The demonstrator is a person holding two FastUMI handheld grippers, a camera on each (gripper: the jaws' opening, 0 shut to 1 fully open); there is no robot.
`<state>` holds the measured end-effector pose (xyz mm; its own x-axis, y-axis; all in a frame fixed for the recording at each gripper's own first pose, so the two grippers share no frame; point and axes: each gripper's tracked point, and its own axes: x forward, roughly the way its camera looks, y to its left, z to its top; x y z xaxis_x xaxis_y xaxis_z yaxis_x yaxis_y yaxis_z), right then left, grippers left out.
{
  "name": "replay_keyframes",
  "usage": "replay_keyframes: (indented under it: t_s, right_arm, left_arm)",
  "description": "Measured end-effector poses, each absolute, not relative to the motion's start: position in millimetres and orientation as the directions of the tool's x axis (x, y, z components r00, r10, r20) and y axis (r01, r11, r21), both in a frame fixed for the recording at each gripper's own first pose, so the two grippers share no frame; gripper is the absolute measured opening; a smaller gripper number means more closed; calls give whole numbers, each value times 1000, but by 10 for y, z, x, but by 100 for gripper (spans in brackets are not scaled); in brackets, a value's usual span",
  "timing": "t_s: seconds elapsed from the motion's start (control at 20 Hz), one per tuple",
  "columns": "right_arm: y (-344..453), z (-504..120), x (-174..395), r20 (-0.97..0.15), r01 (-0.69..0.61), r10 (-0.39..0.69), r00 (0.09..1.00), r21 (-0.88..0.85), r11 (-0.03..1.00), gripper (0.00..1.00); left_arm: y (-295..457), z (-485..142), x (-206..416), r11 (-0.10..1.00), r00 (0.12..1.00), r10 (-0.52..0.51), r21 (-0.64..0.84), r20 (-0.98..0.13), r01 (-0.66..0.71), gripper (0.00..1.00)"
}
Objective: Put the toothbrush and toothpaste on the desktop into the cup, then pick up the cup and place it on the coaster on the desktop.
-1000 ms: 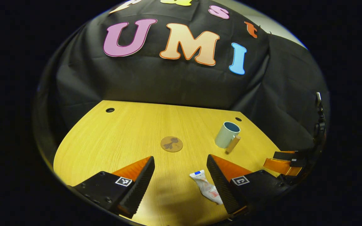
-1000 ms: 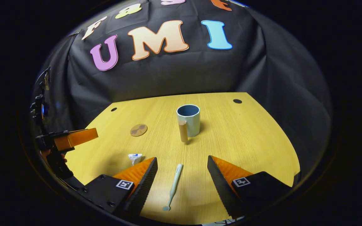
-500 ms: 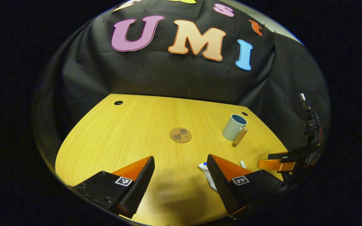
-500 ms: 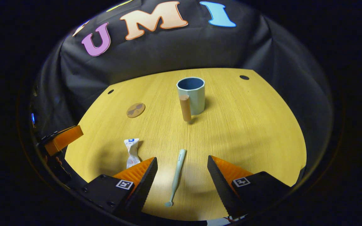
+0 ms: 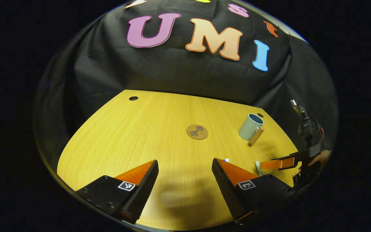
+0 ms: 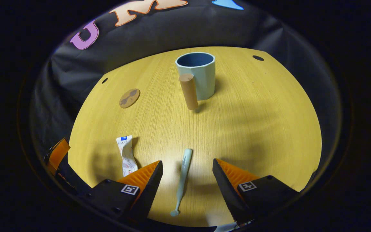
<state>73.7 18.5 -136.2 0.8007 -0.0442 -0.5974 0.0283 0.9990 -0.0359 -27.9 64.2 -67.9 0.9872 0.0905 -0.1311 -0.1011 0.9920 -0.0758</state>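
A pale green toothbrush [image 6: 182,180] lies on the wooden desktop [image 6: 256,129], right between the spread fingers of my right gripper [image 6: 188,180], which is open above it. A white toothpaste tube [image 6: 127,154] lies to its left. The light blue cup [image 6: 198,76] with a brown wooden handle [image 6: 188,91] stands upright farther back. A round brown coaster [image 6: 129,98] lies at the left. In the left gripper view, my left gripper [image 5: 185,180] is open over bare desktop; the coaster [image 5: 197,131] and cup [image 5: 250,126] lie ahead, and the toothpaste's cap [image 5: 226,159] peeks past its right finger.
Black cloth walls close in the desktop at the back and sides. Small round holes [image 6: 258,58] sit near the desktop's far corners. In the left gripper view, the other gripper [image 5: 277,163] and a hand [image 5: 317,158] holding it show at the right edge.
My right gripper has moved forward and down over the toothbrush, with the cup now closer. My left gripper has drifted left and back, so the toothpaste slid behind its right finger.
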Motion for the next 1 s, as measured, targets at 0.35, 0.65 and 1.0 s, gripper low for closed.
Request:
replay_keyframes:
  t_s: [0.35, 0.65, 1.0]
  right_arm:
    - [222, -1546, 868, -662, 20, -77, 746, -94, 995, 66]
    - [163, -1558, 984, -683, 35, -121, 720, -138, 990, 43]
    - [90, -1526, 991, -696, 79, -199, 690, -200, 977, 29]
  left_arm:
    - [780, -816, -358, 985, 978, 131, -94, -162, -147, 98]
    - [825, -879, -352, 984, 974, 140, -86, -180, -158, 98]
    - [840, -925, -328, 982, 972, 145, -95, -188, -164, 98]
